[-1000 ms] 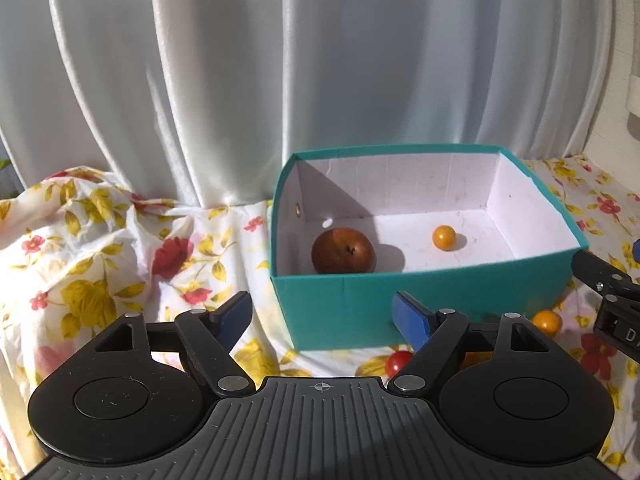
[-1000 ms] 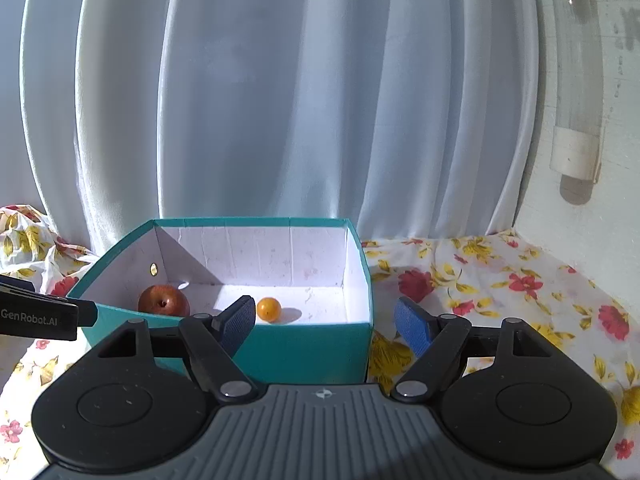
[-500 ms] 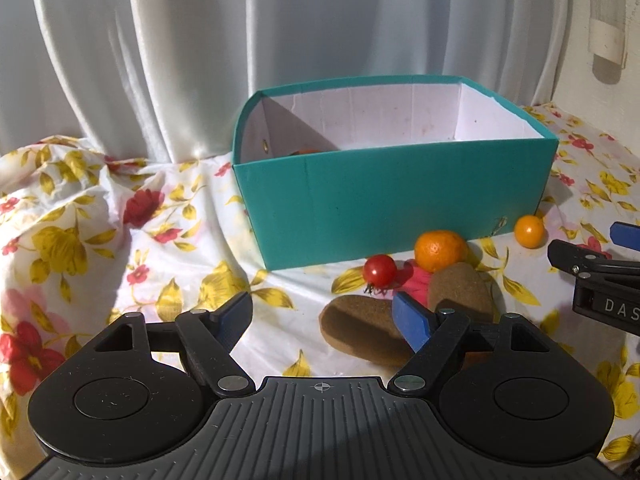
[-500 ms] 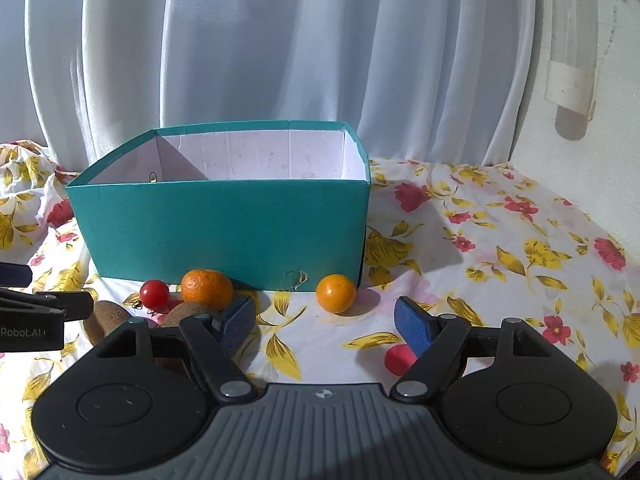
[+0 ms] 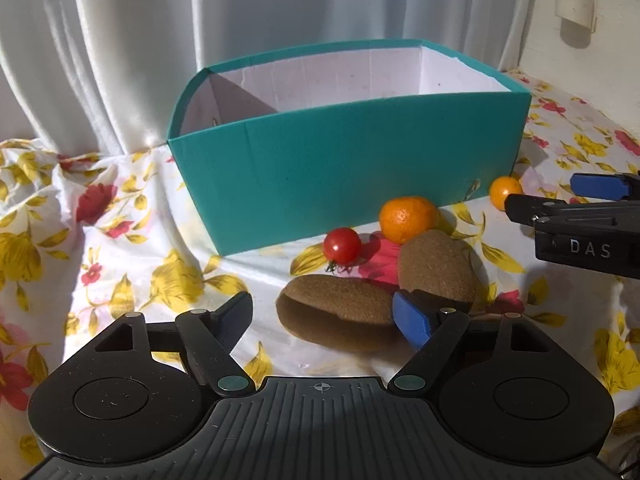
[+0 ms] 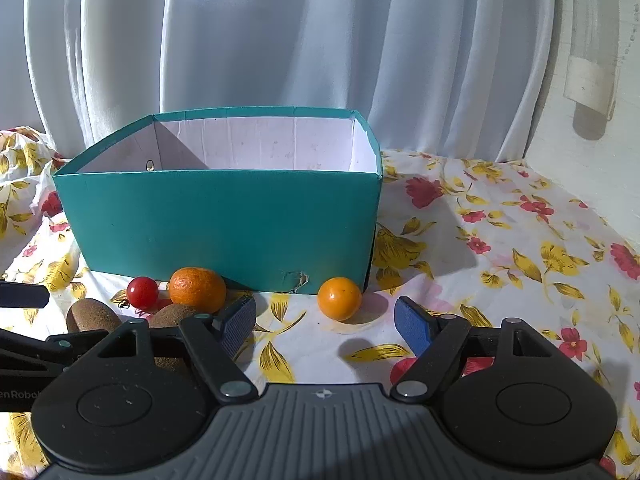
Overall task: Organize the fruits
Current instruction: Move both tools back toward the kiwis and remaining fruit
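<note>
A teal box (image 5: 340, 176) (image 6: 220, 220) stands on the floral cloth; its floor is hidden behind the front wall. In front of it lie a cherry tomato (image 5: 341, 245) (image 6: 142, 291), a mandarin (image 5: 408, 219) (image 6: 197, 290), a small orange fruit (image 5: 505, 192) (image 6: 339, 298) and two kiwis (image 5: 340, 300) (image 5: 436, 266). My left gripper (image 5: 324, 316) is open, low over the cloth, with the nearer kiwi just ahead between its fingers and untouched. My right gripper (image 6: 326, 322) is open too, and the small orange fruit sits a little beyond its gap.
Rumpled floral cloth (image 5: 120, 248) covers the surface and bunches up at the left. A white curtain (image 6: 280, 40) hangs behind the box. A white wall with a clear tube (image 6: 592, 72) closes off the right. The right gripper's body (image 5: 580, 224) juts in beside the fruits.
Both grippers have sunk toward the cloth. The views dropped from looking into the box, where a brown fruit and a small orange one lay, to the fruits in front of it.
</note>
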`<state>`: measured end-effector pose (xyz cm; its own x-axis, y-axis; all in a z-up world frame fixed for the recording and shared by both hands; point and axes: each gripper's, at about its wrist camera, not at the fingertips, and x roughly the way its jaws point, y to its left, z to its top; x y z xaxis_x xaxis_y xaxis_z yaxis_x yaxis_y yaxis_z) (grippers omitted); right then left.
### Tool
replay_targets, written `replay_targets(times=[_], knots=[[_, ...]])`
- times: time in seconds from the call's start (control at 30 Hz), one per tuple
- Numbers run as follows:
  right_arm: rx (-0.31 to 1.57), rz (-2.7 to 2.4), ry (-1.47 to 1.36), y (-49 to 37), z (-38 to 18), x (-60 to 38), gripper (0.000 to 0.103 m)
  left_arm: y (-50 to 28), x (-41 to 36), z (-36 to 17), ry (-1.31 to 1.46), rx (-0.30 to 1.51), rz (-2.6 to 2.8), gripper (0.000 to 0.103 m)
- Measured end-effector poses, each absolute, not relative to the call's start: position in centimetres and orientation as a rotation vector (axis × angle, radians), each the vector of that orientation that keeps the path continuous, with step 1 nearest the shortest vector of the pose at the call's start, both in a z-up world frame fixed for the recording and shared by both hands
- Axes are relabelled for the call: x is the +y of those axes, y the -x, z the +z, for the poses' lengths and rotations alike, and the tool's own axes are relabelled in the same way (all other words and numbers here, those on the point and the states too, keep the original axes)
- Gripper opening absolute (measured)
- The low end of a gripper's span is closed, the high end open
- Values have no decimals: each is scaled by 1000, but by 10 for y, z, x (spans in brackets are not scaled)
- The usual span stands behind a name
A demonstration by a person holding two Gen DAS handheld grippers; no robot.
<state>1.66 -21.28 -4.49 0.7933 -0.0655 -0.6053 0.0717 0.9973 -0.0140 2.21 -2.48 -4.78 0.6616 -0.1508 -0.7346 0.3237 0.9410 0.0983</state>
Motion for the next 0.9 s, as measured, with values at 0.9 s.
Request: replay_targets(times=[0.9], knots=[[740,-36,53,-69,-81,-214,58,-40,-7,-63,-121,853,-363,87]])
